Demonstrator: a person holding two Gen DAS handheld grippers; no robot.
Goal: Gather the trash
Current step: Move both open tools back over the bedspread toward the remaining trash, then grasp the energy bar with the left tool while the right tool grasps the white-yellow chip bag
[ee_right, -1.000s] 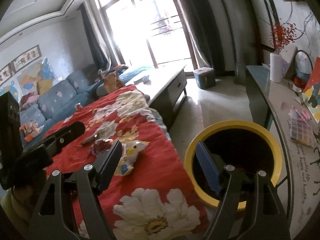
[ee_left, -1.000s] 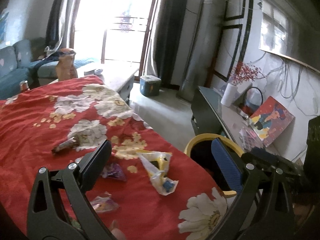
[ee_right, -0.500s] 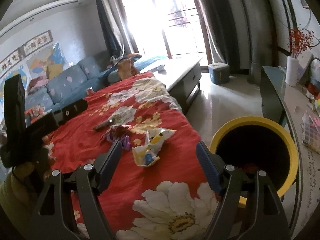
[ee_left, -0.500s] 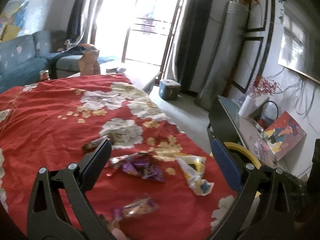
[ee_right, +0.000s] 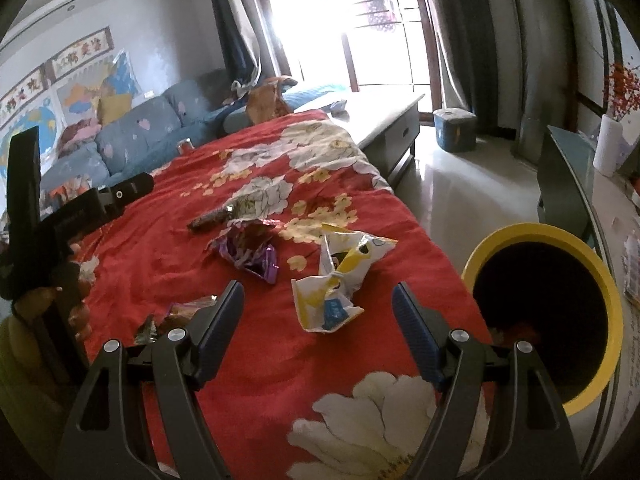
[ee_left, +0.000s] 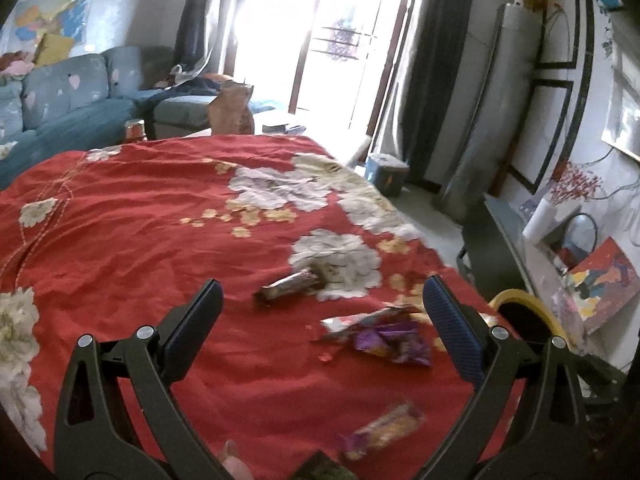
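Red floral cloth (ee_right: 168, 248) covers our table; both our left tongs (ee_left: 320, 312) and right tongs (ee_right: 318, 306) gape empty above crumpled yellow-white wrapper (ee_right: 340, 276) and purple foil wrapper (ee_left: 388, 338).

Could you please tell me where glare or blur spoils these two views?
Left wrist view: the window is blown out white, and the near wrappers, like the orange one, are smeared. Right wrist view: the same window glares, but the yellow-white bag stays sharp.
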